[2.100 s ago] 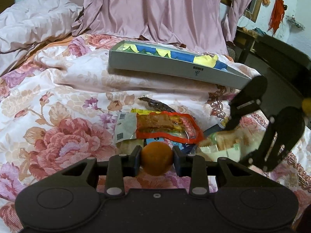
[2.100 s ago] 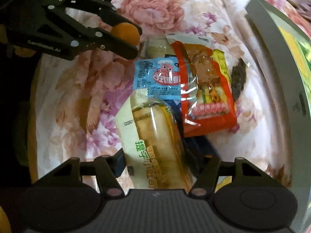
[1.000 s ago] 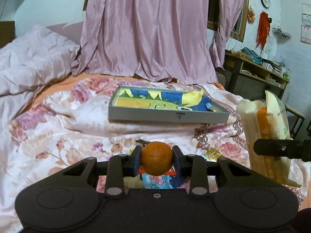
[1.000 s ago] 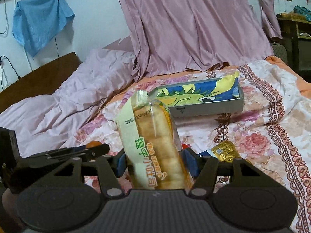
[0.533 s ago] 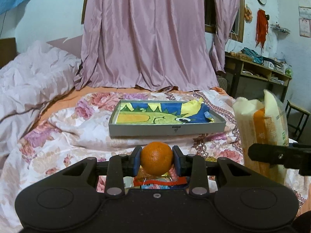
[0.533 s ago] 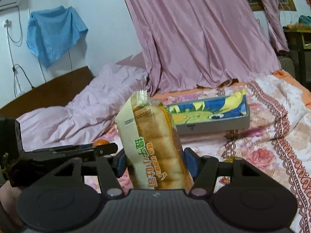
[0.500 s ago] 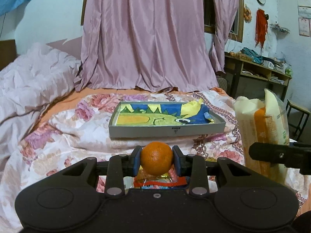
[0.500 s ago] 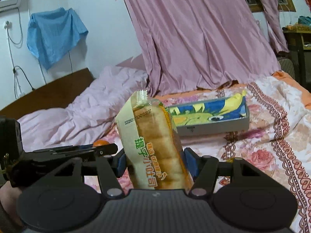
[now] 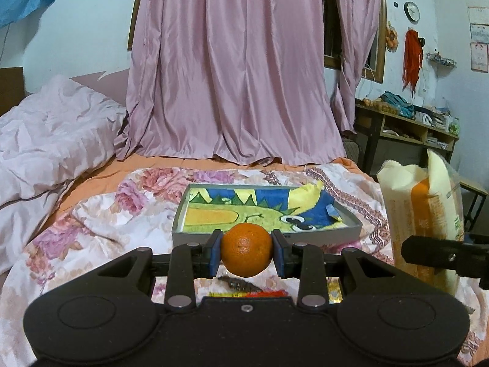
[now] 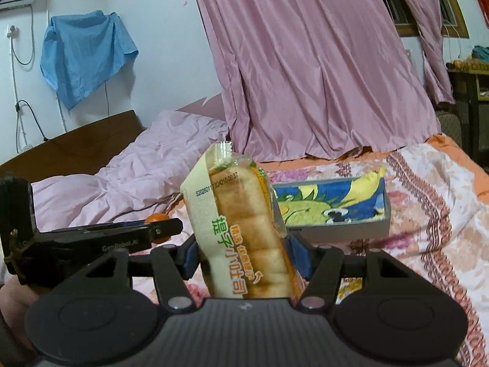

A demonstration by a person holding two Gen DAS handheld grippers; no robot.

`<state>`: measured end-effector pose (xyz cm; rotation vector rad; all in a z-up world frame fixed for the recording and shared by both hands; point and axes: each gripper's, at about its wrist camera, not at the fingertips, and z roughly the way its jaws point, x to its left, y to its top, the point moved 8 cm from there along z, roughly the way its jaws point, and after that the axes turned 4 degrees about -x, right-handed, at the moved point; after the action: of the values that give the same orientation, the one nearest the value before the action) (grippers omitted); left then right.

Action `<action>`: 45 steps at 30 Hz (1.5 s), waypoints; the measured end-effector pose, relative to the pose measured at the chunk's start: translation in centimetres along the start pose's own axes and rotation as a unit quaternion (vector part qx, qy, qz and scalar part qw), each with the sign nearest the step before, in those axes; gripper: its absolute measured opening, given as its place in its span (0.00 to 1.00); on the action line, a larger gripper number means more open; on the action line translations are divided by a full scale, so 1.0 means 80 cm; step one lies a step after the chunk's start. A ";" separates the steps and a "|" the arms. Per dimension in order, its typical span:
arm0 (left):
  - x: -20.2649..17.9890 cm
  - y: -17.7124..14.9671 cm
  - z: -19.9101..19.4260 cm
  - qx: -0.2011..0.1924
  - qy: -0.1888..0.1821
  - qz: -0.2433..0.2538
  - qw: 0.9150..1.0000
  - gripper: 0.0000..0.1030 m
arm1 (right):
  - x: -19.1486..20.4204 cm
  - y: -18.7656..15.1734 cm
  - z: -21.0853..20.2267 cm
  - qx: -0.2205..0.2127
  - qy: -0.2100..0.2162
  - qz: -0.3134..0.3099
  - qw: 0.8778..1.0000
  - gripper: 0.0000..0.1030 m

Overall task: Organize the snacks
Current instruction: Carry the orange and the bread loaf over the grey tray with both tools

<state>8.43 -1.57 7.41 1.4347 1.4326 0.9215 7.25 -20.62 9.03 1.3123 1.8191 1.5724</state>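
With both loads lifted clear of the floral bedspread (image 9: 101,214), the step in hand looks like the carry toward the grey tray (image 9: 351,233), which lies on the bed with its cartoon-printed lining showing and nothing in it that I can make out. The left tongs (image 9: 246,254) pinch an orange (image 9: 246,253) between their blue pads, short of the tray's near wall. The right tongs (image 10: 244,257) clamp a bag of small bread rolls (image 10: 241,232) about its lower half, upright, held to the right of the tray and nearer than it. A few packets (image 9: 262,293) lie on the bedspread below the orange, nearer than the tray. Next, I judge, each load must go over the near wall, come low inside, and be released only then; the orange may roll.
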 end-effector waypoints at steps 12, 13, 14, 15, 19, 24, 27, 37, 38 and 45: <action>0.001 0.014 0.077 0.002 -0.019 0.002 1.000 0.35 | -0.019 0.021 0.054 0.002 -0.024 -0.008 1.000 0.63; 0.000 0.015 0.080 0.001 -0.019 0.002 1.000 0.35 | -0.021 0.023 0.059 0.002 -0.025 -0.008 1.000 0.63; 0.001 0.017 0.086 0.001 -0.020 0.003 1.000 0.35 | -0.022 0.023 0.063 0.003 -0.026 -0.008 1.000 0.63; 0.002 0.018 0.091 0.000 -0.021 0.003 1.000 0.35 | -0.024 0.024 0.067 0.003 -0.027 -0.007 1.000 0.63; 0.003 0.023 0.111 -0.001 -0.021 0.006 1.000 0.35 | -0.030 0.031 0.081 -0.002 -0.034 -0.009 0.999 0.63; 0.006 0.025 0.138 0.001 -0.020 0.008 1.000 0.35 | -0.044 0.041 0.101 -0.004 -0.043 -0.009 0.999 0.63; 0.008 0.026 0.154 0.005 -0.022 0.004 1.000 0.35 | -0.052 0.046 0.116 -0.005 -0.046 -0.006 0.999 0.63; 0.025 0.032 0.215 0.010 -0.015 -0.005 1.000 0.35 | -0.076 0.066 0.178 0.004 -0.062 -0.013 0.998 0.63; 0.026 0.033 0.221 0.011 -0.014 -0.005 1.000 0.35 | -0.076 0.067 0.184 0.005 -0.063 -0.014 0.998 0.63; 0.036 0.040 0.265 0.016 -0.005 -0.004 1.000 0.35 | -0.088 0.071 0.221 0.014 -0.073 -0.019 0.997 0.63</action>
<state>29.57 -0.27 3.09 1.4554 1.4504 0.8889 26.76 -17.33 7.29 1.3596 1.7712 1.3984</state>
